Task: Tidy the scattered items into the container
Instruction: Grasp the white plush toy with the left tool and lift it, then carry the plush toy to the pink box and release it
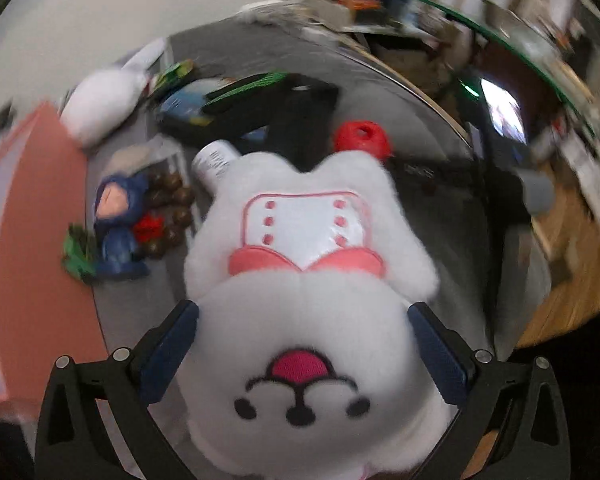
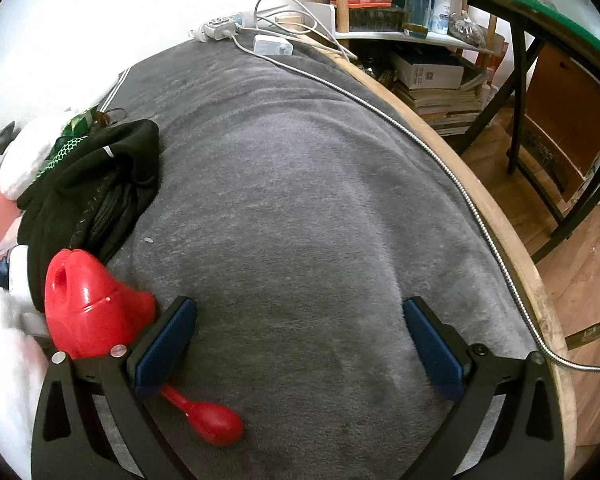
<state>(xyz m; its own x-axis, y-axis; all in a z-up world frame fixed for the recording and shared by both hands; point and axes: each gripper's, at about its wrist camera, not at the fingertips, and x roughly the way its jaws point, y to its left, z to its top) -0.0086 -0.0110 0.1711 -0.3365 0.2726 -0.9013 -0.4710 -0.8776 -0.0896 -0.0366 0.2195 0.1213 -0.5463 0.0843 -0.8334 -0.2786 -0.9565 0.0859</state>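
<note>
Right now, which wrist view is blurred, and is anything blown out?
Left wrist: the background smears with motion, though the white plush stays fairly sharp. Right wrist: crisp grey blanket, but the wall at upper left is overexposed.

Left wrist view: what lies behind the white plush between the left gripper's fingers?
Past the white plush show a red toy's top, a white bottle's end and a black bag. The plush covers the rest of the toy and bottle, and the blanket beneath it.
</note>
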